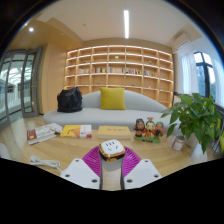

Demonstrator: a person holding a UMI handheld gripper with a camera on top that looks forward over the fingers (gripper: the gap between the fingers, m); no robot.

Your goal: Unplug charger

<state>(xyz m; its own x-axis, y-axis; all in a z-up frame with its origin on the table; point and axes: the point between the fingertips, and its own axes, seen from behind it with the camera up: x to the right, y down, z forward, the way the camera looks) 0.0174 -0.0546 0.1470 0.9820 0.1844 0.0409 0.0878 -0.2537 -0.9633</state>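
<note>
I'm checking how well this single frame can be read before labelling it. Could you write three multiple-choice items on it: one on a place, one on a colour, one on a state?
1. Where is the white charger?
A. On the sofa
B. Between the fingers of the claw
C. On the shelves

2. What colour is the cushion on the sofa?
A. Yellow
B. Blue
C. Red

3. How does the claw stand?
A. Wide open, nothing near it
B. Out of sight
C. Closed in around the charger

Answers:
1. B, the charger sits between the purple pads, just above the wooden table.
2. A, a yellow cushion leans on the sofa's back, beside a black bag.
3. C, both pads lie along the charger's sides with no gap showing.
</note>
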